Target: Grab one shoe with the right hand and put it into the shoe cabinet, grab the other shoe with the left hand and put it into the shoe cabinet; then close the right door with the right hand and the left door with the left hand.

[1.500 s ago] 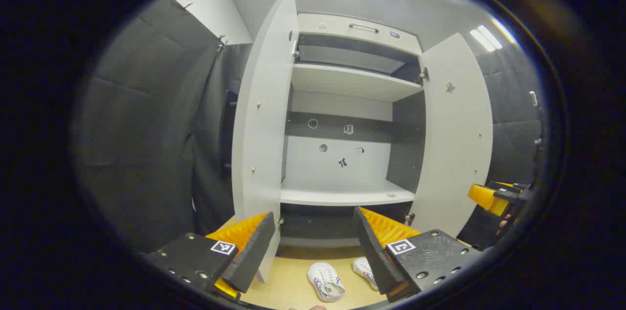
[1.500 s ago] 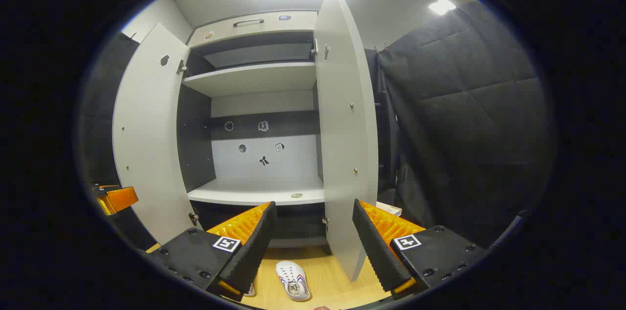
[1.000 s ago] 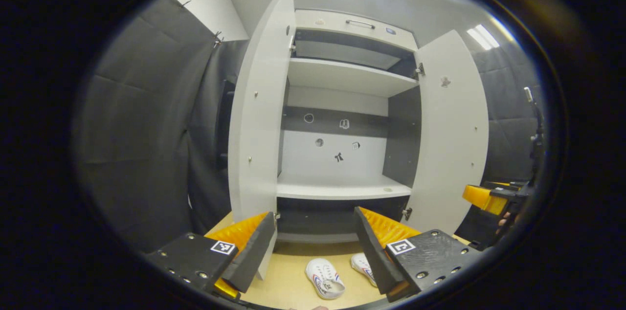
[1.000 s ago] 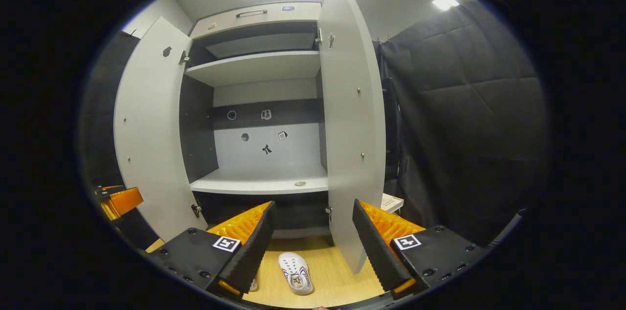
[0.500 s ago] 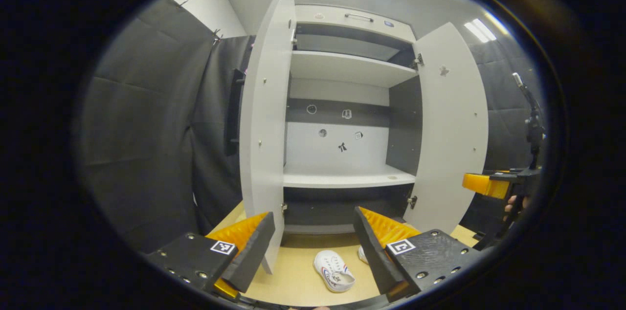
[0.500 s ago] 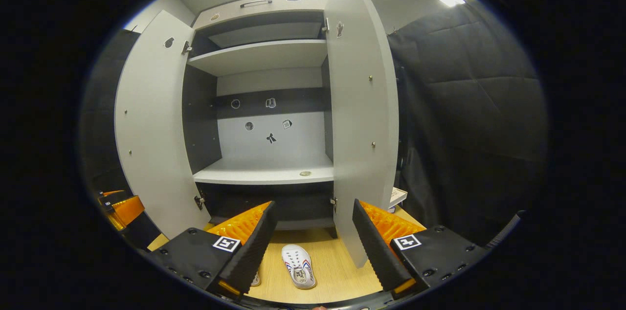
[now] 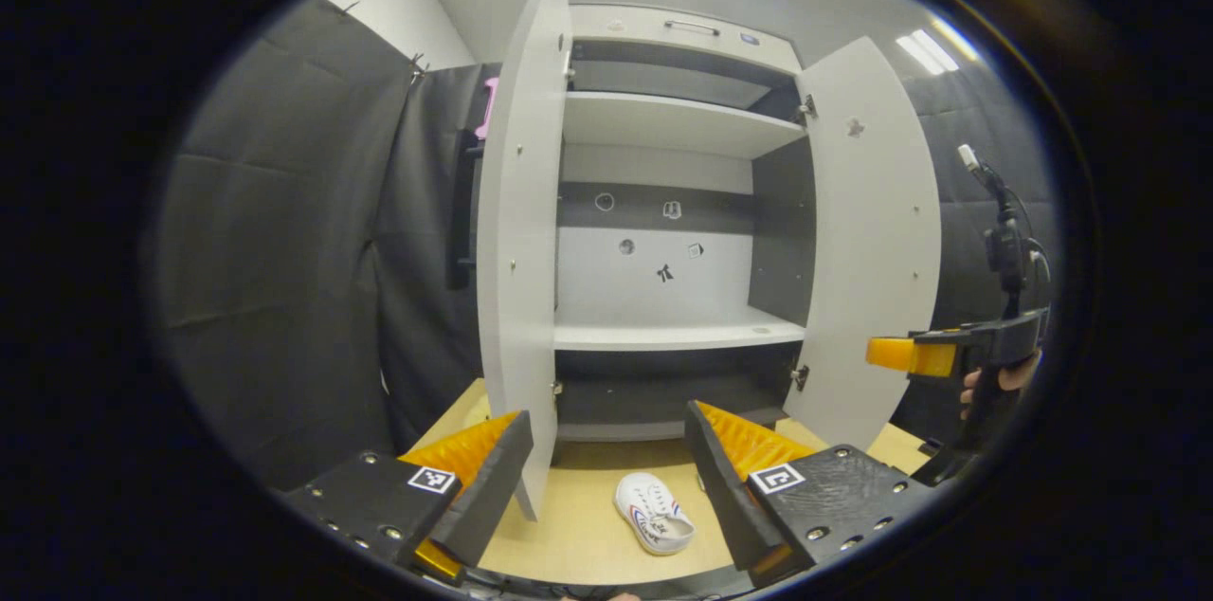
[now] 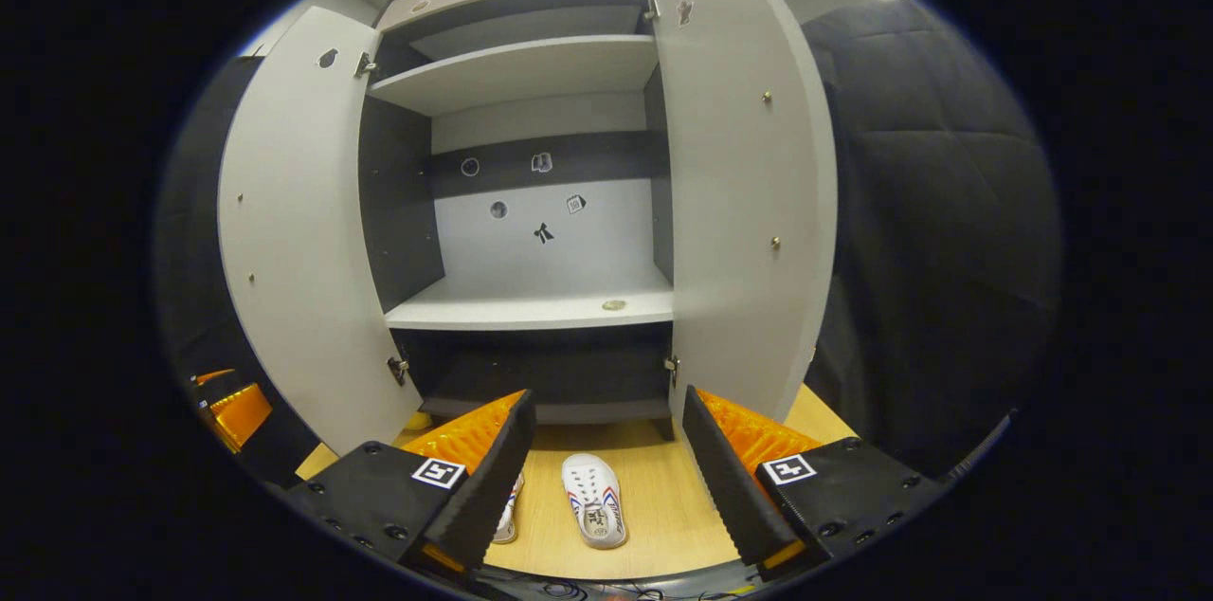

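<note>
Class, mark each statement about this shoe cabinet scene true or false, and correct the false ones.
1. Both cabinet doors stand open. True: the left door and the right door are swung wide.
2. A shoe already sits on the lower shelf. False: both shoes lie on the floor; the shelf holds only a small round thing.
3. The right gripper is open and empty. True.
4. The left gripper is shut on a shoe. False: its jaws are apart, holding nothing.
5. The shoes are white. True.
</note>
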{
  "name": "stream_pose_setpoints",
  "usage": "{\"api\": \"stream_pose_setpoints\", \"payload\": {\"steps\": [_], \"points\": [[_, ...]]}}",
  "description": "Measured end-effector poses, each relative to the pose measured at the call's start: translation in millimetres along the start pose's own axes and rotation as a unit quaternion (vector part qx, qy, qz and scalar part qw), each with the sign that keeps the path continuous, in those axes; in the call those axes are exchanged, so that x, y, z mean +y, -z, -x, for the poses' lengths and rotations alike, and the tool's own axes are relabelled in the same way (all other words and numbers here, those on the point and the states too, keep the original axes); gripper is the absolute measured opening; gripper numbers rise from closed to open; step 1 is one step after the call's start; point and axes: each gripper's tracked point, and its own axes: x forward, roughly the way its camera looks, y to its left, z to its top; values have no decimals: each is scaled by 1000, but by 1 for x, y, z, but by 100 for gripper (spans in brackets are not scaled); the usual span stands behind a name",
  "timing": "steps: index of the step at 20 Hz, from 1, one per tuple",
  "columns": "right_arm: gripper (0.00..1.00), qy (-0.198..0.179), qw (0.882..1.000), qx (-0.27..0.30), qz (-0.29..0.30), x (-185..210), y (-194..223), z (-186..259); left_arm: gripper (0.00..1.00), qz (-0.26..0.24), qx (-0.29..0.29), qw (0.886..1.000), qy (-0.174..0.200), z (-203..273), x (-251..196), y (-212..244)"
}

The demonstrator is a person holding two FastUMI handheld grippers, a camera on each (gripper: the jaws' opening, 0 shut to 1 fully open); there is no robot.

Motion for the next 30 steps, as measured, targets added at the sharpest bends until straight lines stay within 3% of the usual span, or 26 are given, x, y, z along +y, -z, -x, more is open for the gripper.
{"api": "stream_pose_setpoints", "payload": {"steps": [3, 6, 9, 10, 16, 25, 30], "points": [[98, -22, 999, 34, 7, 7, 20, -19, 97, 12, 18, 1000, 3, 0, -2, 4], [98, -42, 996, 72, 0, 19, 53, -46, 94, 16, 24, 1000, 3, 1, 0, 1], [98, -74, 990, 120, -6, 36, 94, -69, 98, 10, 20, 1000, -4, -3, 0, 3], [98, -84, 987, 135, -5, 40, 107, -77, 94, 12, 29, 1000, -5, -4, 1, 7], [98, -129, 973, 190, 2, 58, 164, -120, 96, 60, 71, 995, -24, -5, -10, 25], [98, -137, 946, 293, -10, 48, 248, -159, 95, 9, 98, 994, -43, -21, -10, 41], [99, -152, 939, 309, -5, 55, 266, -170, 94, 22, 104, 992, -69, -20, -7, 50]]}}
